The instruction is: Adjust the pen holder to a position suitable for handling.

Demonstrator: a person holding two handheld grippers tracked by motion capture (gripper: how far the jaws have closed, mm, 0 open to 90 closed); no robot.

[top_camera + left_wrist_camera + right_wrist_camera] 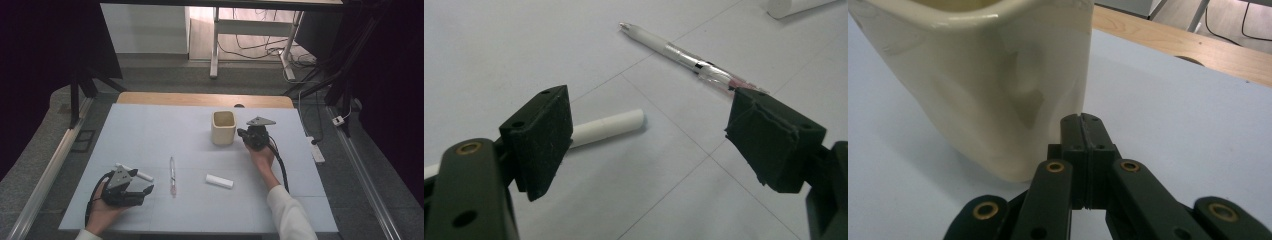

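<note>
While shut, right tool [1082, 120] sits beside cup [988, 85].

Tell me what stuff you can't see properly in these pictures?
- Inside of the cream cup: in the right gripper view the top edge cuts off its rim.
- White stick: in the left gripper view the left gripper's jaw hides one end.
- Pen: too small in the high view to read any markings.

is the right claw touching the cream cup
Cannot tell. In the right gripper view the shut right claw sits right at the cream cup, with no plain gap or contact; the high view shows them close side by side.
</note>
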